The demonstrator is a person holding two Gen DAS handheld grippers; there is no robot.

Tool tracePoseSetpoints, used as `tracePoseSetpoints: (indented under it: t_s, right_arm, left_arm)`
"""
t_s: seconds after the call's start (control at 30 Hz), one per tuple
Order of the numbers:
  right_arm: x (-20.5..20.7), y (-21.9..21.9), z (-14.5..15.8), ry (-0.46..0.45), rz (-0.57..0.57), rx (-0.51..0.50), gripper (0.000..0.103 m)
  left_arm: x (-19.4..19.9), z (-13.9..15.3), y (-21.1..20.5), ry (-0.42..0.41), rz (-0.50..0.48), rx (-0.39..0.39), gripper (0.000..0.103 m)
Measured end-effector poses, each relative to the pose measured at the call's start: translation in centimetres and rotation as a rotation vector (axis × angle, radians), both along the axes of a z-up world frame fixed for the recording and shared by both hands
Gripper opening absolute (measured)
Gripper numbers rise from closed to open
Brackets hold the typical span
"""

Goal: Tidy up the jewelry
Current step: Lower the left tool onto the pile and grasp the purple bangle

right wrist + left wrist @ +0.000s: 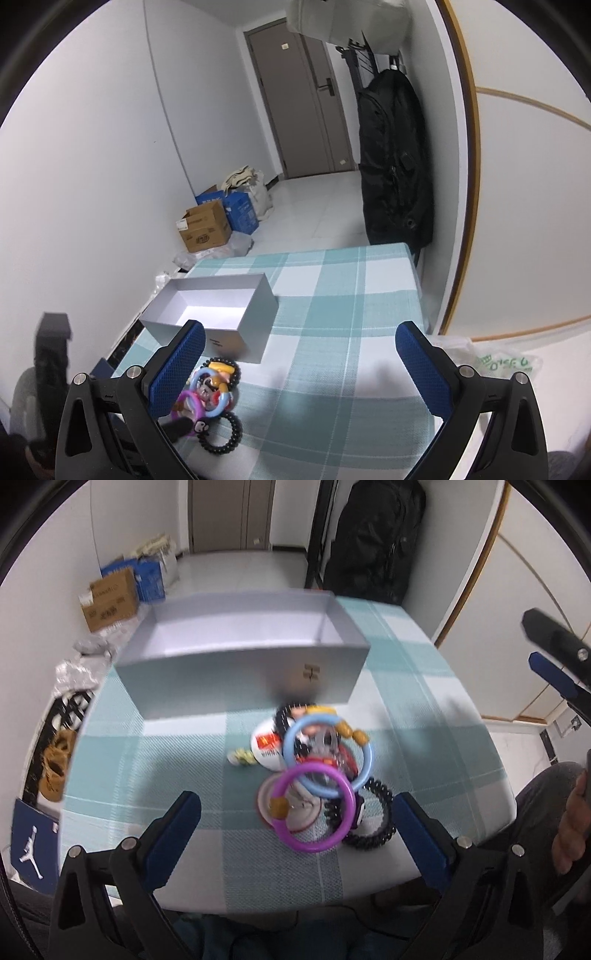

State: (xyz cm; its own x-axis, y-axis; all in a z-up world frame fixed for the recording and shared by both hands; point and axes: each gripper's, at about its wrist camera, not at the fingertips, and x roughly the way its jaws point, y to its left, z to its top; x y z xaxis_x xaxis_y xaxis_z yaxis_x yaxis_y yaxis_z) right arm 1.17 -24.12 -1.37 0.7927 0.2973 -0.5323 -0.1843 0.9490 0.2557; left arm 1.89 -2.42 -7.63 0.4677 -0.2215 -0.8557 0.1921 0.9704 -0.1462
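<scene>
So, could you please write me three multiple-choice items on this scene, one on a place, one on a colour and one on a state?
1. Where does the jewelry pile lie?
A. inside the grey box
B. on the checked tablecloth, in front of the box
C. on the floor

2. What colour is the ring nearest the left gripper?
A. purple
B. green
C. white

3. What is in the grey box?
A. bracelets
B. a lid
C. nothing visible

Answers: 1 B, the pile rests on the tablecloth on the near side of the box. 2 A, the purple ring lies closest between the open fingers. 3 C, both views show only its bare white inside.
</scene>
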Motion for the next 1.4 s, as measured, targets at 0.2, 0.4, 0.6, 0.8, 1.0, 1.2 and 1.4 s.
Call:
tracePoseSetpoints:
  t_s: [0.2, 0.4, 0.6, 0.8, 1.0, 1.2, 1.4]
  right_arm:
    - [0.5, -0.5, -0.5, 0.024, -0.001, 0.023, 0.103]
    - [0.8, -0.5, -0.7, 0.037, 0.004, 0.033, 0.103]
    - [0.8, -0.3, -0.8, 0.045, 0.008, 0.026, 0.103]
    - [1.0, 0.1, -1.4, 0.080, 0.018, 0.008, 0.103]
    - [1.0, 0.4, -2.0, 0.101, 0.019, -0.011, 0.103]
    - [1.0, 1.3, -2.6, 0.128, 0.044, -0.036, 0.103]
    - [0.7, 2.5, -3.9, 0.217, 0.142, -0.025, 0.103]
  left_arm:
    - [0.7, -0.6, 0.2, 0.076, -0.003, -0.051, 0.073]
    - [0.7, -0.5, 0.7, 0.084, -0.018, -0.110, 0.051]
    - [0.6, -0.4, 1.3, 0.095, -0.021, -0.125, 0.049]
    - [0.7, -0.2, 1.0, 0.091, -0.036, -0.108, 0.049]
    - [0.4, 0.2, 0.8, 0.083, -0.069, -0.114, 0.049]
    - [0.5, 0.7, 1.4, 0.079, -0.055, -0.145, 0.049]
    - [0.8, 2.6, 2.9, 0.034, -0.022, -0.222, 0.049]
